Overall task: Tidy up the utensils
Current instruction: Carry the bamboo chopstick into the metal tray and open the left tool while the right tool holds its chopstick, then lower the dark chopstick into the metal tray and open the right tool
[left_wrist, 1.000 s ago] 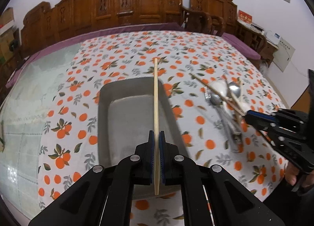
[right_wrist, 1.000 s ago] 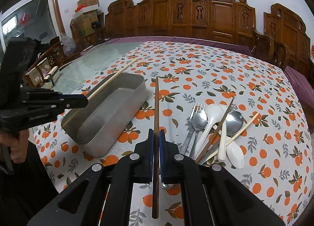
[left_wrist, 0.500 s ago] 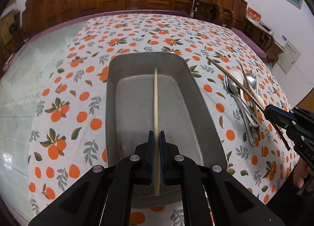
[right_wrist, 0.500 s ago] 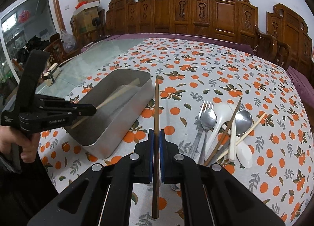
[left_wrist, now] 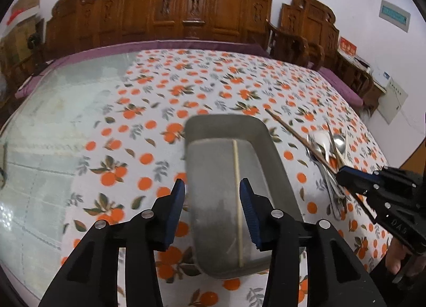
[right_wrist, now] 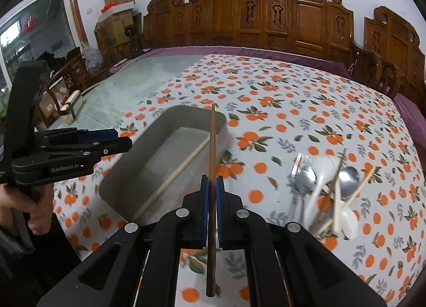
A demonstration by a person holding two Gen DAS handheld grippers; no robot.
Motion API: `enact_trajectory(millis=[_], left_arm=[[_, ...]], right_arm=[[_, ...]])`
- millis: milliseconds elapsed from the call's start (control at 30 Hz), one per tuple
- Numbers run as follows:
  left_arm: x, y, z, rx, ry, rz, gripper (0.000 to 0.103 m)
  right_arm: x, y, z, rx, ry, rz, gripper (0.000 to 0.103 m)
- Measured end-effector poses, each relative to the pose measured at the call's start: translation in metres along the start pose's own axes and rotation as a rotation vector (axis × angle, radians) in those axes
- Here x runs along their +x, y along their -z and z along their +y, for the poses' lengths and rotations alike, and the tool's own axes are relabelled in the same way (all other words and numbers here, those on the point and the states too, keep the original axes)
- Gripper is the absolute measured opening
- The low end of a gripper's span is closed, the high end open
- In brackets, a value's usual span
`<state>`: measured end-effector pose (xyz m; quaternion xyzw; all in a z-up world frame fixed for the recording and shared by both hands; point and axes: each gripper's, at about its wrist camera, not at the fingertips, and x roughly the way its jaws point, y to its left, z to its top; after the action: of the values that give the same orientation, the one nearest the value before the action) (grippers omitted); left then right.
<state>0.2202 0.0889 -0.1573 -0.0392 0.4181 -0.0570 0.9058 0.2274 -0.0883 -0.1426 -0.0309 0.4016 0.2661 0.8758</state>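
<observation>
Left gripper [left_wrist: 211, 195] jaws opening, nothing between them; pale chopstick [left_wrist: 237, 200] lying loose in metal tray [left_wrist: 277, 174]. Right gripper [right_wrist: 212, 195] jaws clamped on dark chopstick [right_wrist: 212, 152] above tray's right wall.

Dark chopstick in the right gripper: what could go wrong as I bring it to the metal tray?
1. The dark chopstick overhangs the right gripper both ways; its tip could catch the metal tray rim.
2. The opening left gripper hovers beside the tray; they might collide.
3. The light chopstick inside could get knocked.
</observation>
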Motion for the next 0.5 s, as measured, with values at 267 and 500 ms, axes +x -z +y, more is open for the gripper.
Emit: enact_trajectory(millis=[267, 500], left_arm=[[-0.022, -0.010, 0.023, -0.031, -0.049, -0.073, 0.064], [-0.032, -0.014, 0.038, -0.067, -0.091, -0.108, 0.084]], right_arm=[[0.026, -0.015, 0.022, 0.014, -0.028, 0.029, 0.006], [0.058, -0.020, 0.031, 0.056, -0.039, 0.076, 0.006]])
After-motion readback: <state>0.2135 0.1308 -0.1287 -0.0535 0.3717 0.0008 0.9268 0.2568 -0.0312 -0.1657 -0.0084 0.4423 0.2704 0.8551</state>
